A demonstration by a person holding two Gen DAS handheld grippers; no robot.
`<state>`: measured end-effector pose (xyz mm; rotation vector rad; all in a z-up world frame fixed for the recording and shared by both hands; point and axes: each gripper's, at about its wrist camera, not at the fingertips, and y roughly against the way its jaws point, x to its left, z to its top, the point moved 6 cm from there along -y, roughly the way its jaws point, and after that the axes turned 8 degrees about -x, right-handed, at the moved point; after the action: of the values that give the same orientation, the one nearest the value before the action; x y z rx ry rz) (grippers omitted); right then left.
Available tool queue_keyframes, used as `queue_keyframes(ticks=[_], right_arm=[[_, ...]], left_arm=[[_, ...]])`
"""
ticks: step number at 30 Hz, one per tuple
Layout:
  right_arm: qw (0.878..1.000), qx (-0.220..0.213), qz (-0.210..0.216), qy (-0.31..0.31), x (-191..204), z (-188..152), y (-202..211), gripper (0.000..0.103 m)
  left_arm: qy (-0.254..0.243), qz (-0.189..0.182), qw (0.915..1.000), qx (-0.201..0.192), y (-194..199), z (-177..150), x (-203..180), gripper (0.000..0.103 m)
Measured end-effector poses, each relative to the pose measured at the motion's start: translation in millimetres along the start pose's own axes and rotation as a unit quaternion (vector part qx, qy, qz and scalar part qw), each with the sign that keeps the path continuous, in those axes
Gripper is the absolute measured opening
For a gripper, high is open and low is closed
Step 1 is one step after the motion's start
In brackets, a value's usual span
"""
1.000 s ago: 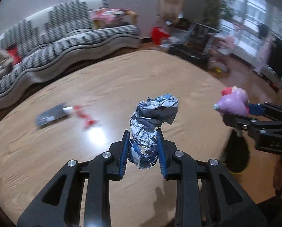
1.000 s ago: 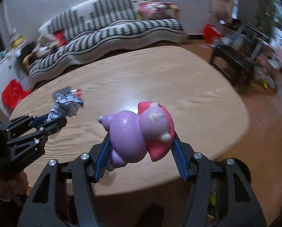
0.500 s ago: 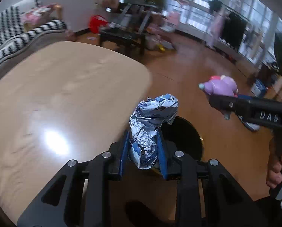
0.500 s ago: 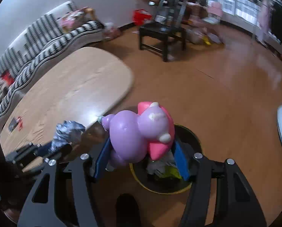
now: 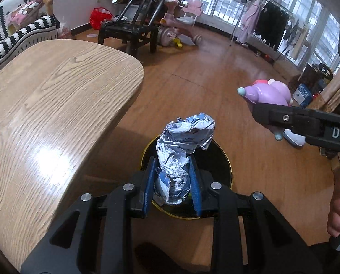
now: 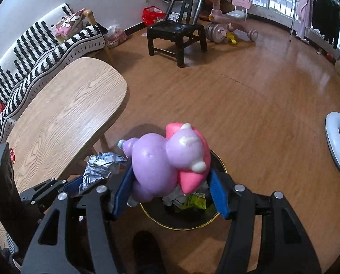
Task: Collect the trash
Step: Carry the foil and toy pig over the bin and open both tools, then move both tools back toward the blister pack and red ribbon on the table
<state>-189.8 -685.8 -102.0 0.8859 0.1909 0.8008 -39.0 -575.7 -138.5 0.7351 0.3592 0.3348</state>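
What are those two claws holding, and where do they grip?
The left gripper pinches a crumpled foil wrapper by its lower end; the right gripper squeezes a purple-and-pink toy across its body.

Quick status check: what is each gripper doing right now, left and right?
Left gripper: shut on the crumpled foil wrapper, above the trash bin.
Right gripper: shut on the purple and pink toy, above the same bin.

Glossy wooden floor (image 6: 249, 105) under daylight from a long wall of windows (image 5: 227, 2). Light wood table (image 5: 44, 105) at left, striped black-and-white sofa (image 6: 33, 54) behind. 1 black chair (image 6: 176, 29), pink tricycle (image 6: 231, 22), clothes rack (image 5: 268, 20) beyond.
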Motion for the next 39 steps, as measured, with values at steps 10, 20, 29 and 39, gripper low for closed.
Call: queue_keyframes(ticks=[10, 20, 29, 39], right_arm=[[1.000, 0.004, -0.017, -0.010, -4.0, 2.2, -3.4, 0.064], [1.000, -0.001, -0.021, -0.009, -0.1, 3.5, 0.9, 0.074], [0.997, -0.028, 0.043, 0.050, 78.2, 15.7, 16.0, 0.075], [0.977, -0.034, 0.151, 0.147, 243.4, 3.1, 29.7, 0.075]], left_arm=[[-0.005, -0.020, 0.9997, 0.014, -18.8, -2.7, -10.9, 0.046], [-0.004, -0.010, 0.9999, 0.001, -2.8, 3.3, -1.1, 0.074], [-0.038, 0.041, 0.9972, -0.049, 80.6, 8.6, 40.0, 0.096], [-0.018, 0.172, 0.9825, -0.069, 202.5, -31.2, 171.7, 0.096]])
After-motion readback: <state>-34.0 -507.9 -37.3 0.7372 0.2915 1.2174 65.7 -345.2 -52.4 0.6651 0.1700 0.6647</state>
